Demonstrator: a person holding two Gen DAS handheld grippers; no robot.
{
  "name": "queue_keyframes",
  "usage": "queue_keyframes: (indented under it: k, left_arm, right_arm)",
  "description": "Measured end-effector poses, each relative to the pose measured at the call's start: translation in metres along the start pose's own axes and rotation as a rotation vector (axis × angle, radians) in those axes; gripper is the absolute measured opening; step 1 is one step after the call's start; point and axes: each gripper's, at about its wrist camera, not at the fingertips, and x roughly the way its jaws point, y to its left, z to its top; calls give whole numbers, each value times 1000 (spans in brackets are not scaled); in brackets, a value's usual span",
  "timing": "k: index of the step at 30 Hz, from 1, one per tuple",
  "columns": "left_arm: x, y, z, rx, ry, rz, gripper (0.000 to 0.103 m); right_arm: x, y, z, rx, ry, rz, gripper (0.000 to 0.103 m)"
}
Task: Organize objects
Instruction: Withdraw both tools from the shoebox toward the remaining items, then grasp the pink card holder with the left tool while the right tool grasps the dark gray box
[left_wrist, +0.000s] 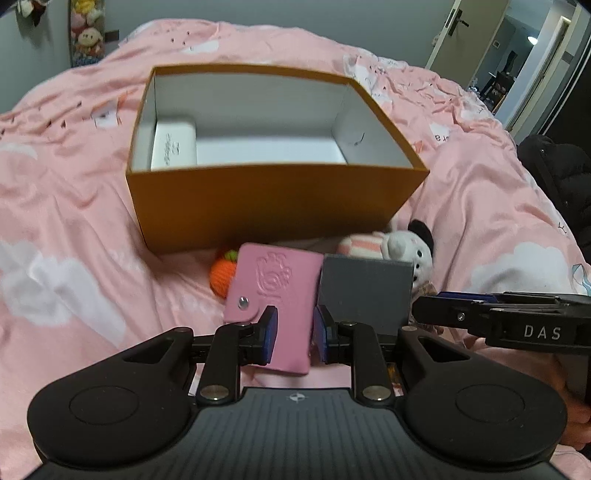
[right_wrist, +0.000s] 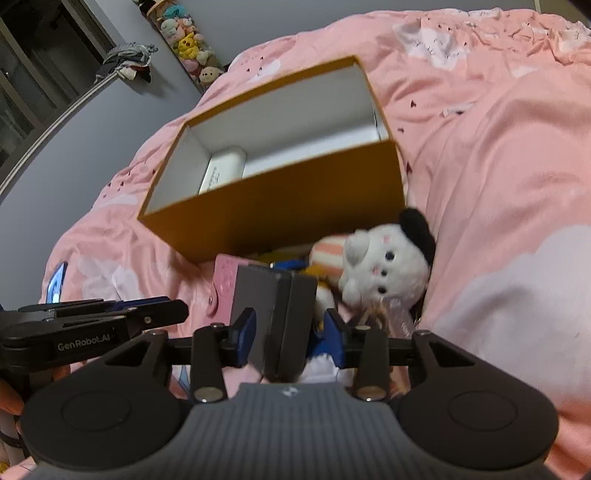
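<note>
The left tongs (left_wrist: 293, 334) are clamping the lower part of a pink snap wallet (left_wrist: 277, 299), holding it upright just ahead of their blue pads, while the right tongs (right_wrist: 290, 334) are closing on a grey box (right_wrist: 275, 317) that is sitting tilted between their fingers. The two loads are hanging side by side, nearly touching, with each pair of tongs just beside the other. Straight ahead of both, the open orange box (left_wrist: 273, 206) is resting on the pink bed (left_wrist: 74, 221), its near wall facing the tongs and a white case (left_wrist: 173, 146) lying against its far-left inner corner. Between the tongs and that wall, a white plush toy (right_wrist: 384, 269) is lying to the right and an orange knitted ball (left_wrist: 221, 278) is peeking out to the left. I judge both items are heading for the orange box. The risks look plain: the wallet is being gripped near one edge, so it may be pivoting or slipping out as it lifts; the grey box looks skewed in its grip and could twist free; and either load could be catching the near rim, shoving the light cardboard across the soft quilt.
</note>
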Motion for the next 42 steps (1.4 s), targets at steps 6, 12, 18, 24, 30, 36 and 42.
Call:
queue_keyframes:
  k: [6, 12, 18, 24, 30, 36, 42]
  left_arm:
    - [11, 4, -4, -28, 39, 10, 36]
    - [16, 10, -4, -41, 51, 8, 44]
    - [21, 12, -4, -45, 62, -5, 46]
    - [20, 2, -4, 23, 41, 30, 54]
    - [28, -19, -2, 188, 23, 88, 61]
    - [53, -37, -4, 285, 60, 164, 64]
    - [67, -48, -7, 311, 74, 207, 74]
  right_arm:
    - [11, -2, -3, -16, 29, 14, 44]
    - [29, -3, 2, -8, 56, 39, 46]
    - [34, 2, 2, -30, 54, 47, 44]
    - [19, 5, 4, -47, -19, 11, 43]
    - [8, 2, 9, -23, -72, -46, 43]
    - [16, -15, 10, 47, -38, -103, 42]
    - [17, -21, 9, 61, -38, -75, 43]
